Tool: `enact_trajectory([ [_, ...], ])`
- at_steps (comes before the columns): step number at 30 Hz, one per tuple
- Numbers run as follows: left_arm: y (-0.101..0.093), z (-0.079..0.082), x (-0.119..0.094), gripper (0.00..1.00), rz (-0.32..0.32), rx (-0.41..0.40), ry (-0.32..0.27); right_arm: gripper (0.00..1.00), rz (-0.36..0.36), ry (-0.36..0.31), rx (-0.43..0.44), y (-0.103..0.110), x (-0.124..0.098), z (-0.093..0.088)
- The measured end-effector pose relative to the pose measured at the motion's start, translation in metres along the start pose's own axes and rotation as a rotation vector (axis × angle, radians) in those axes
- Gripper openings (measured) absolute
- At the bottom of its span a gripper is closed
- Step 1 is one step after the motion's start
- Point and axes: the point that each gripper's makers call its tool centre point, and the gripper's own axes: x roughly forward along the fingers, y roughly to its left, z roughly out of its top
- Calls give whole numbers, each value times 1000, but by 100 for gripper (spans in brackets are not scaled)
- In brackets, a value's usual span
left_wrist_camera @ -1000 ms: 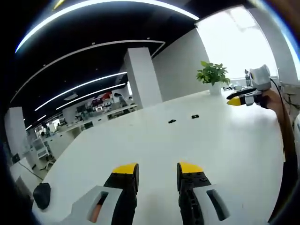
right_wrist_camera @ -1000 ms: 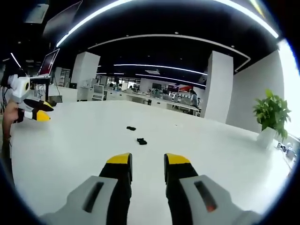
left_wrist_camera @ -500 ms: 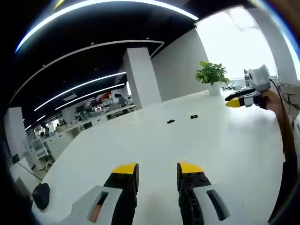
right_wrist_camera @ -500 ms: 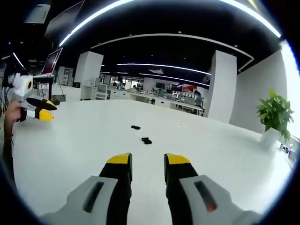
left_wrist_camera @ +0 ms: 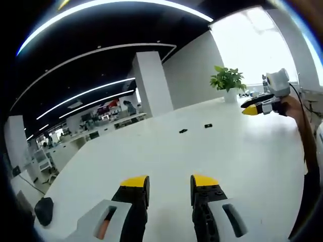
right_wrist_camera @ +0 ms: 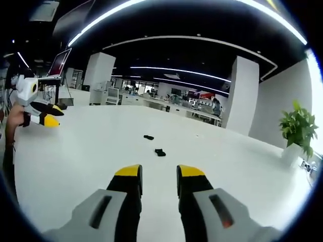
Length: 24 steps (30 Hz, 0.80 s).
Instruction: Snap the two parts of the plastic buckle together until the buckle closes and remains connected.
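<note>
Two black buckle halves lie apart on the white table (right_wrist_camera: pixel 75 161): in the right gripper view the near buckle half (right_wrist_camera: pixel 160 152) sits at about 12 o'clock above the jaws, the far buckle half (right_wrist_camera: pixel 148 137) just beyond at 11. In the left gripper view they're small dark specks near mid-table, one (left_wrist_camera: pixel 183 131) at 12 and one (left_wrist_camera: pixel 208 125) at 1. Neither is touched yet. Right gripper (right_wrist_camera: pixel 156 173): jaws apart, nothing between them; left gripper (left_wrist_camera: pixel 169 183): same, open gap, empty. Since a second ago the right view has swung, so the halves have slid rightward toward centre above its jaws; my read is that the hand is lining up on the near half, approach not begun. Left view barely shifts; the other gripper at 2 o'clock has crept slightly left. Potted plant (left_wrist_camera: pixel 228 80) stands at the far table edge.
</note>
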Motion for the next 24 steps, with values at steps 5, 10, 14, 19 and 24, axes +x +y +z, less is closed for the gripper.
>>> enact_trajectory([
  [5,-1,-1,-1,33,-1,1,1,28,10,0,-14,2,1,2],
  [10,-1,-1,-1,33,-2,2,1,28,38,4,-22,7,2,2],
  [14,0,0,-1,33,-2,1,0,28,54,6,-24,9,3,3],
  [19,-1,-1,-1,33,-7,0,2,28,72,16,-32,11,5,2],
  [24,-4,0,-1,33,-21,-3,-3,28,85,29,-33,12,8,-2],
])
